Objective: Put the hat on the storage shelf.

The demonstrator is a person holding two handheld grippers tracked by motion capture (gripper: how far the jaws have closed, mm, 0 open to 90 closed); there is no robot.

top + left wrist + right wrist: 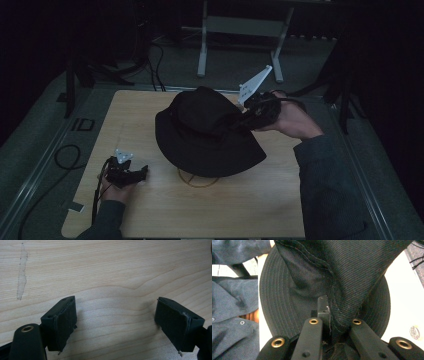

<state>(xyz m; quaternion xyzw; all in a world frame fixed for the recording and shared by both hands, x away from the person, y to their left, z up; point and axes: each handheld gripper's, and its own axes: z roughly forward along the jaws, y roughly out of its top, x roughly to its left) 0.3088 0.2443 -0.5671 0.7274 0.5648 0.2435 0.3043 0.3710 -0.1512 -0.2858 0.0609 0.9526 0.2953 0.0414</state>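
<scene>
At the near left of the pale wooden table point(150, 210), the person's left hand point(114, 189) is resting on the board and holding the left gripper point(131, 175), a small black tool with a grey three-cornered plate on top and a black cable point(98, 197) trailing back along the sleeve. In the left gripper view its two black jaws are standing wide apart with nothing between them, hovering just over the bare wood grain, where a faint pale scuff mark point(22, 272) is running along the far left of the board. A little farther in, near the middle of the table, a thin yellowish cord loop point(199, 181) is lying on the wood, partly tucked under the near edge of the hat. The black fabric bucket hat point(202, 132) with a wide stitched brim is sitting at the centre of the table, its crown pointing up and its right side being lifted slightly. At the far right, the person's right hand point(292, 120) is reaching in with the right gripper point(240, 120), its white three-cornered plate sticking up toward the far side. In the right gripper view its jaws are pressed together, pinching a fold of the hat's dark twill at the crown where it meets the brim. Beyond the table, the grey metal legs of a stand point(240, 40) are standing on the dim floor, with dark cables point(155, 65) lying at the far left.
</scene>
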